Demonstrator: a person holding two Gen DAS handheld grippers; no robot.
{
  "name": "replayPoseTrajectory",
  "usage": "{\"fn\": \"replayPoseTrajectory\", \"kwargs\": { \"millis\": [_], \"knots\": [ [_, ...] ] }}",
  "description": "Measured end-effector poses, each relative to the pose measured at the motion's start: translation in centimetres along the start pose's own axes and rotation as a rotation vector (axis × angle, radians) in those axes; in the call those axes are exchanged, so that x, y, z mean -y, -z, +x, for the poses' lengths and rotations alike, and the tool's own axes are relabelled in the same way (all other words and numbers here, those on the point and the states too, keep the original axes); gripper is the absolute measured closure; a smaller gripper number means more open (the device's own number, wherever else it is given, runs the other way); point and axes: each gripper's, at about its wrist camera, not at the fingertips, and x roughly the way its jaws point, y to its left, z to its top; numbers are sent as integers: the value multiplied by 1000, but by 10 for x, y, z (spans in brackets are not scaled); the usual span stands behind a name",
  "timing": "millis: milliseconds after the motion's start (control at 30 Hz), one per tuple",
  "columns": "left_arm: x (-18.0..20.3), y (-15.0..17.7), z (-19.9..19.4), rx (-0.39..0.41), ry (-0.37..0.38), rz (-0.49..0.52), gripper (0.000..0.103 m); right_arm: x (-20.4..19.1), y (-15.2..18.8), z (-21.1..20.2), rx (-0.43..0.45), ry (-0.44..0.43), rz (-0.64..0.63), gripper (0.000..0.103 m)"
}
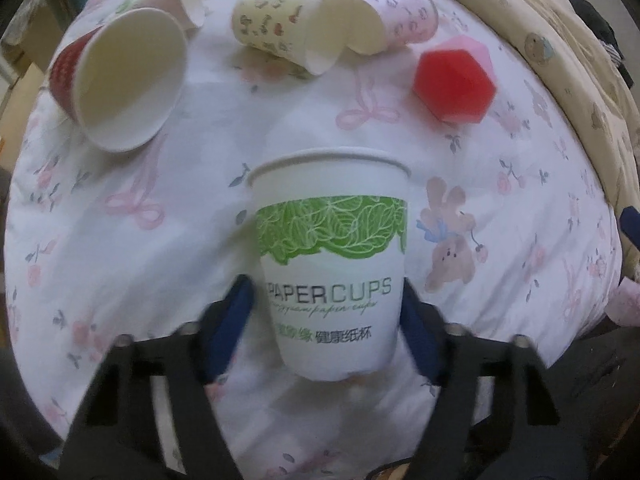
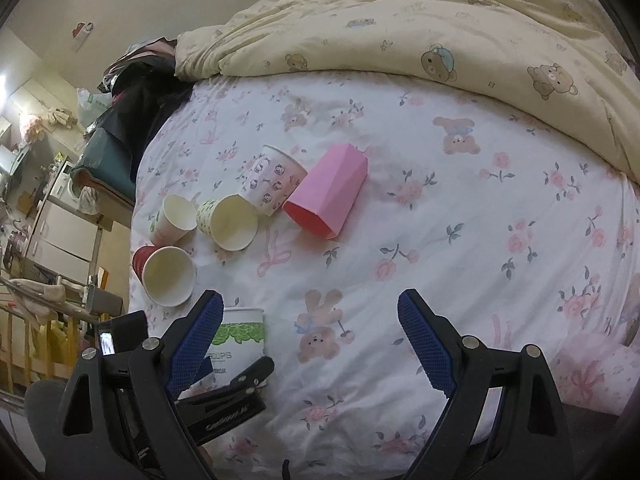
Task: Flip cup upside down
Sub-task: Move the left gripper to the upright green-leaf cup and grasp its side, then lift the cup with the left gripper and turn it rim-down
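A white paper cup with a green leaf band (image 1: 332,264) stands upright on the floral bedsheet (image 1: 120,240), rim up. My left gripper (image 1: 326,320) has its blue pads on both sides of the cup's lower half, with a small gap on the left side. The same cup (image 2: 240,336) shows in the right wrist view, behind my right gripper's left finger. My right gripper (image 2: 310,344) is open and empty above the sheet, to the right of the cup.
Several paper cups lie on their sides at the far end: a red one (image 1: 124,80), a yellow patterned one (image 1: 288,28), a pink patterned one (image 1: 392,16). A pink faceted plastic cup (image 1: 456,80) lies nearby. A yellow quilt (image 2: 440,32) borders the sheet.
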Motion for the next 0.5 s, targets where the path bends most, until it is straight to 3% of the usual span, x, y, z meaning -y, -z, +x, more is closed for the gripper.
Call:
{"fn": "replayPoseTrajectory", "kwargs": {
  "millis": [133,400,500],
  "knots": [
    [-3,-1,-11,30,19,10,51,-2,0,1,-2,2,-9,12],
    [-7,-1,-43,38,-21,36,52,-6,0,3,-6,6,-20,12],
    [-11,-7,-68,83,-20,34,52,-9,0,3,-3,1,-27,12]
  ]
}}
